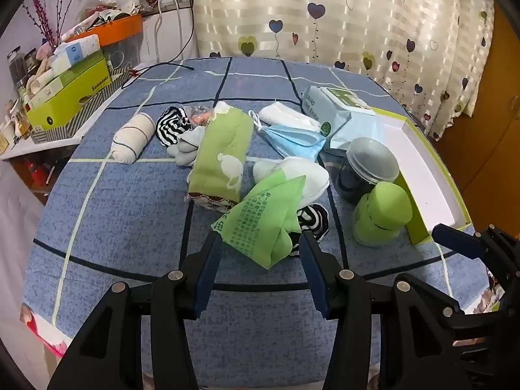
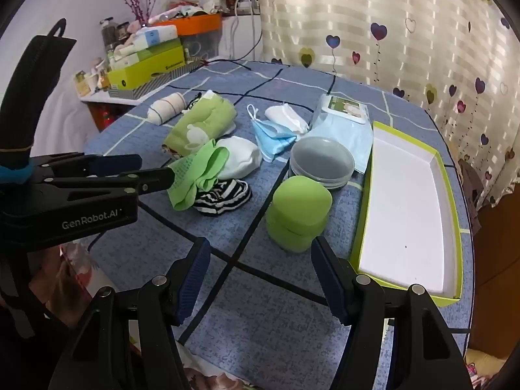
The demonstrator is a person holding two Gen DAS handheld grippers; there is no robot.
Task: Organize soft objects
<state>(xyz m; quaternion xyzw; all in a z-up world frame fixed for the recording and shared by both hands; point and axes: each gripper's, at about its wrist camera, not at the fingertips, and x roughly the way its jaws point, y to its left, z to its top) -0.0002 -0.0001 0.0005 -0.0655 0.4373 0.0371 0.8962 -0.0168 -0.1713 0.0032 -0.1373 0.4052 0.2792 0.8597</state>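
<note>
1. The left gripper (image 1: 260, 253) has its jaws spread, standing on both sides of the green bag (image 1: 265, 224) at the frame centre; whether they touch it is unclear.
2. The bag hides most of the striped sock (image 1: 313, 221).
3. The right gripper (image 2: 260, 269) is released, low in the frame, before the green jar (image 2: 297, 217).
4. The white tray (image 2: 409, 214) lies at the right.

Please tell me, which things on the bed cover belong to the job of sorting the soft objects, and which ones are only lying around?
For the job: green printed bag, striped sock, white sock, green towel roll, blue face mask, beige cloth roll, empty green tray.

Lying about: green lidded jar, dark jar with clear lid, stacked boxes on the side shelf.
</note>
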